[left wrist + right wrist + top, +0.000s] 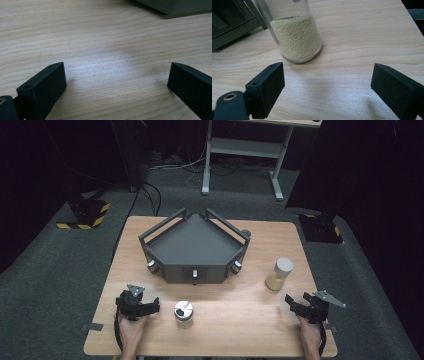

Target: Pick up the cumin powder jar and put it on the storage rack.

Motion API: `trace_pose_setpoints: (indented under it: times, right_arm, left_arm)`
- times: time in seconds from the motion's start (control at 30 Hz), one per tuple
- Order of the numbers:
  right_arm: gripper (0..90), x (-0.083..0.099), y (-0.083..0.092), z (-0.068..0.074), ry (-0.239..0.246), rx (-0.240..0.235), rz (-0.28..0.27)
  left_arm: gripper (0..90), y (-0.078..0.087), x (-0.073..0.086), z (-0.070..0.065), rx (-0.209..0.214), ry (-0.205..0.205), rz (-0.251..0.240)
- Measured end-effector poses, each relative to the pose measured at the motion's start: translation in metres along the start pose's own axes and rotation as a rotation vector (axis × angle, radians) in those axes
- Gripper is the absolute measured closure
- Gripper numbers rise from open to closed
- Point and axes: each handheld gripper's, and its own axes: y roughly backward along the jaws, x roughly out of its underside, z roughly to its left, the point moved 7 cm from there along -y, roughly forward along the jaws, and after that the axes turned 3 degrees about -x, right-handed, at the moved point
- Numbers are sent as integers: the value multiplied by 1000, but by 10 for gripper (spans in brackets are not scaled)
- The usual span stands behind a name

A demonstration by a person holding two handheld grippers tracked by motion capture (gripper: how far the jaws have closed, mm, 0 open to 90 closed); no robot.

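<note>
Both grippers are being held low over the near edge of the table [240, 330], one at each corner, each in a hand coming in from below. The left gripper [152, 307] is being pointed toward the right, at a small jar [183, 313] with a silver lid that is standing upright near the middle of the near edge, just beside the gripper but apart from it. In the left gripper view the fingers [45, 85] are being kept wide apart, with bare wood between them. The right gripper [289, 301] is being aimed up and left, toward a jar of grain [279, 273] standing upright near the table's right side, apart from the fingertips. In the right gripper view this jar [295, 35] is being seen just ahead of the fingers [268, 86], slightly left of the gap, and the fingers are being held wide apart, nothing between them. A dark tray [195, 245] with knobs is sitting at the middle of the far half of the table.
</note>
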Motion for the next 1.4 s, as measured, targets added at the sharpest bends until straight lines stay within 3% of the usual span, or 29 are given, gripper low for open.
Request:
trace_pose_setpoints:
  times: [0.3,0.37,0.4,0.43,0.47,0.57,0.7,1.03,1.4]
  right_arm:
    - [109,0,0,0,-3,0,-1]
    - [109,0,0,0,-2,-1,1]
    - [108,0,0,-1,-3,-2,1]
    - [109,0,0,-1,-4,-3,1]
    - [109,0,0,-1,-6,-2,0]
    - [109,0,0,0,-6,0,-2]
    - [109,0,0,0,-8,4,3]
    - [108,0,1,0,-17,10,-6]
    - [103,1,1,0,-17,17,-10]
  left_arm:
    - [8,1,0,3,16,-14,2]
    - [7,1,2,6,49,-13,-12]
    - [7,5,6,9,86,-9,-47]
    - [7,5,6,9,86,-9,-47]
    - [6,9,10,12,117,-9,-76]
    - [3,12,11,14,136,-5,-88]
    - [3,16,12,19,176,3,-96]
    - [5,26,18,19,261,-45,-91]
    - [5,38,30,17,323,-88,-101]
